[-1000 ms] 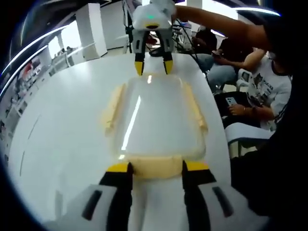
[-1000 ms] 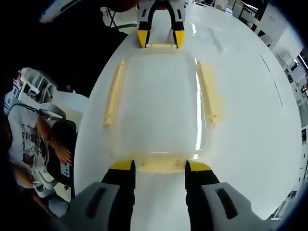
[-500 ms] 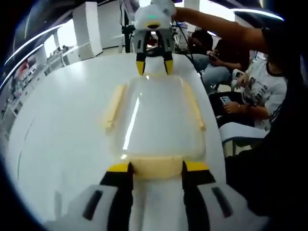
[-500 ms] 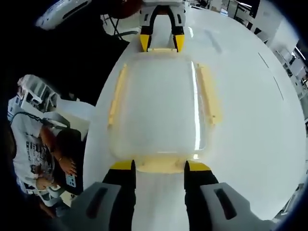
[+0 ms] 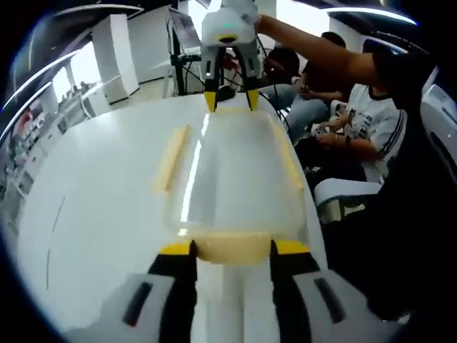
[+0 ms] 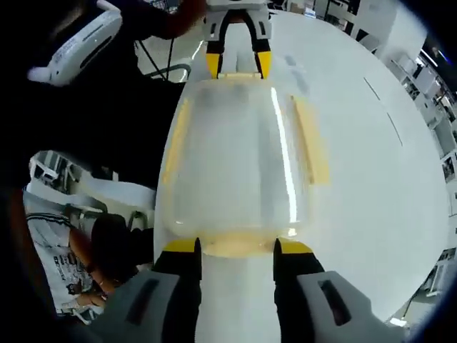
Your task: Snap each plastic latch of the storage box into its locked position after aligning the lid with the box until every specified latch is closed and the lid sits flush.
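A clear storage box (image 5: 232,179) with its lid on rests on the white table (image 5: 93,214). Pale yellow latches show on its long sides (image 5: 171,157) (image 6: 312,139) and at both ends. My left gripper (image 5: 234,250) is open, its jaws straddling the near end latch (image 5: 232,245). My right gripper (image 6: 237,247) is open too, its jaws either side of the opposite end latch (image 6: 237,244). Each gripper also appears at the far end of the box in the other's view: the right gripper (image 5: 230,98) and the left gripper (image 6: 238,64).
Seated people (image 5: 357,121) and a chair (image 5: 343,193) crowd one long edge of the table. A person's arm (image 5: 314,50) reaches over that side. Bare white tabletop (image 6: 385,179) lies on the other side of the box.
Both views have tilted and shifted, so more of the room and the people shows. The box now looks blurred in the right gripper view. Both grippers stay at the end latches.
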Tool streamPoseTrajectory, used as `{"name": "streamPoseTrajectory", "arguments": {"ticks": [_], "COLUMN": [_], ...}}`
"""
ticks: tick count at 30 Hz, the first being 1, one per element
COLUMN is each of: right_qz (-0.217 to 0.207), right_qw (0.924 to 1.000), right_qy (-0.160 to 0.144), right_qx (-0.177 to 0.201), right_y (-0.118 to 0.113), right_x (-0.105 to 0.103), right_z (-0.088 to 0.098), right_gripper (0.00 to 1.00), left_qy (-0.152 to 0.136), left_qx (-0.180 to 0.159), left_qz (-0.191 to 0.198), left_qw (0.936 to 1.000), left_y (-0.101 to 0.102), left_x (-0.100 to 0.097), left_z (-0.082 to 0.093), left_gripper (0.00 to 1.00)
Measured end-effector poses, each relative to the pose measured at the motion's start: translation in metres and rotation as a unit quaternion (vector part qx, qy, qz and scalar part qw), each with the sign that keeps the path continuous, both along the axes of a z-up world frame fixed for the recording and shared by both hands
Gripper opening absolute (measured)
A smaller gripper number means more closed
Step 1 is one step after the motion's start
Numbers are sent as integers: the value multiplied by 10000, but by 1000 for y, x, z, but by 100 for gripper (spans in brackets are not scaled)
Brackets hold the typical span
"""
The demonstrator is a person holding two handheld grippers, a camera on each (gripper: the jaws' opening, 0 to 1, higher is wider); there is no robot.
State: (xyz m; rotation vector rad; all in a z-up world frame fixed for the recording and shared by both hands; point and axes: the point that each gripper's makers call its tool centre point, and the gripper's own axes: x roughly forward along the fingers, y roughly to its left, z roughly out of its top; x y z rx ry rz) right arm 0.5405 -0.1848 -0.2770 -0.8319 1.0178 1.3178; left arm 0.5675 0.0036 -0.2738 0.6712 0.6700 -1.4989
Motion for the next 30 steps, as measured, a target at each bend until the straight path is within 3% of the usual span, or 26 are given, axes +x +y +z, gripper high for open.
{"name": "streamPoseTrajectory", "arguments": {"ticks": [7,18,21,25,30], "right_qz": [88,112,132,142,157], "right_qw": [10000,9998,9998,9997,9996], "right_qy": [-8,-50,-66,-54,-54], "right_qx": [4,-125,-164,-182,-222], "right_y": [20,52,70,83,107], "right_x": [13,30,37,42,52], "right_z": [12,23,26,26,26], "right_gripper": [39,39,39,39,39], "left_qy": [8,64,89,99,114], "left_qx": [-32,-59,-79,-65,-2], "left_qz": [25,124,167,171,202], "left_qw": [10000,9999,9998,9998,9997], "left_y": [24,56,74,81,110], "left_x": [7,21,27,30,43], "left_z": [16,16,17,17,17], "left_gripper": [39,39,39,39,39]}}
